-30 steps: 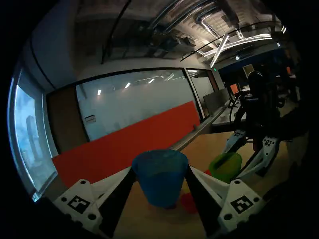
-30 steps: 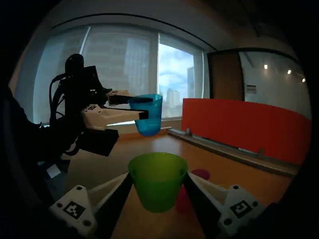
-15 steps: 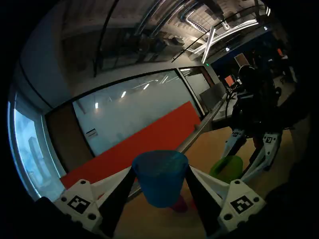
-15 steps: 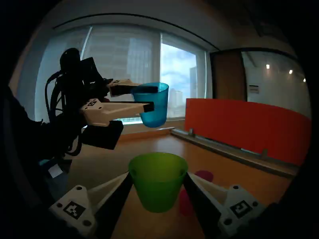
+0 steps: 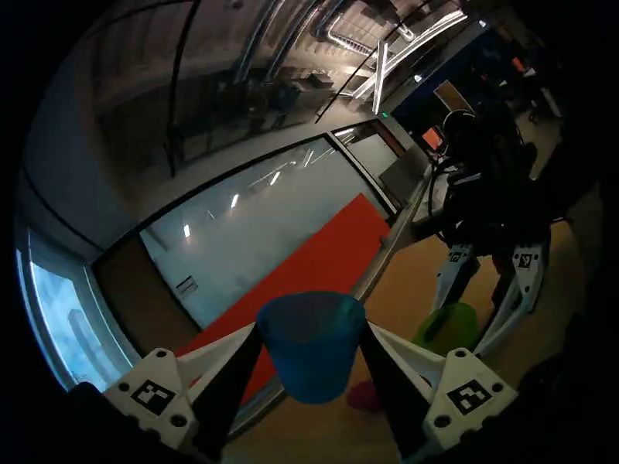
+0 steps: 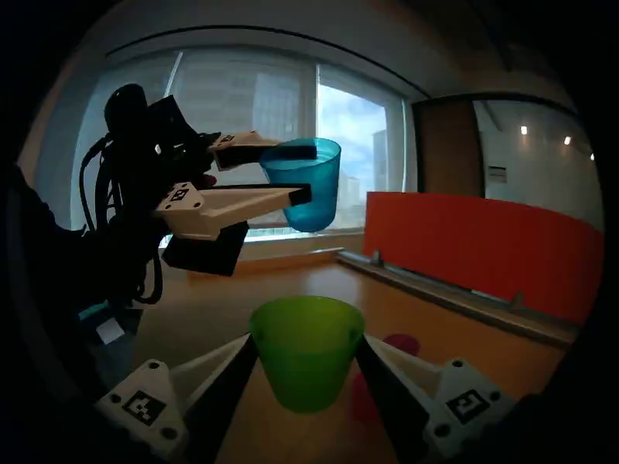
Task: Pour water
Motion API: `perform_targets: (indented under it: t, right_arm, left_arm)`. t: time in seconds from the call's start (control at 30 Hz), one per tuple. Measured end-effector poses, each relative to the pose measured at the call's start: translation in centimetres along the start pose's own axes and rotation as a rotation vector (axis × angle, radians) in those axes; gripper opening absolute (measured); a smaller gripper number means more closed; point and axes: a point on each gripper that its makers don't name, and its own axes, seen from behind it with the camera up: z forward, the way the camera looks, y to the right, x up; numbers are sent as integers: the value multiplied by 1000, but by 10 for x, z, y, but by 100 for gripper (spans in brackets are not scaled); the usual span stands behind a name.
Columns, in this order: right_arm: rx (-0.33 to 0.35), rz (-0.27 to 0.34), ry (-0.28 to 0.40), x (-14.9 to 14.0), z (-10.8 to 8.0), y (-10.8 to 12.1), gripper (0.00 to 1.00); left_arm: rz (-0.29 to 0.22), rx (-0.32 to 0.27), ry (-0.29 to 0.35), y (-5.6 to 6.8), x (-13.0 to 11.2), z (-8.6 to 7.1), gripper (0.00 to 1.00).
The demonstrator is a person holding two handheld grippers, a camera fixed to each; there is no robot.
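In the left gripper view, a blue translucent plastic cup (image 5: 311, 363) is seen clamped between the two white fingers of the left gripper (image 5: 311, 340), both fingers pressed against its sides. It is held clear of the wooden table (image 5: 402, 286). Whether water is inside cannot be determined. Farther off to the right, the right gripper (image 5: 464, 329) is recorded with a green translucent plastic cup (image 5: 453, 325) between its fingers, low over the table. A pink round object (image 5: 364, 396) lies on the table below the blue cup, and an orange wall panel (image 5: 309, 263) runs behind. In the right gripper view, the green cup (image 6: 307, 352) is seen gripped on both sides by the right gripper (image 6: 307, 340), close above the table (image 6: 217, 309). The left gripper (image 6: 309, 172) is noted up and to the left, carried by a person's dark-sleeved arm, with the blue cup (image 6: 306, 182) squeezed between its fingers, higher than the green cup and apart from it. A bright window (image 6: 356, 155) stands behind.
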Motion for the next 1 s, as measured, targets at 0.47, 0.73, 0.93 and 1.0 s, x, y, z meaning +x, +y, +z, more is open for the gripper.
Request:
perform_targets:
  t: [0.47, 0.73, 0.93, 1.0]
  right_arm:
    - [18, -3, 0, 0, 7, -2, 90]
    - [27, -5, -1, 1, 12, -2, 90]
    - [30, -8, -1, 2, 17, -2, 90]
    - [31, -8, 0, 3, 18, -2, 90]
  left_arm:
    - [115, 2, -1, 2, 11, -3, 86]
    - [169, 2, 6, 1, 13, 2, 86]
    - [218, 11, 3, -1, 12, 6, 86]
    - [232, 14, 2, -1, 12, 8, 86]
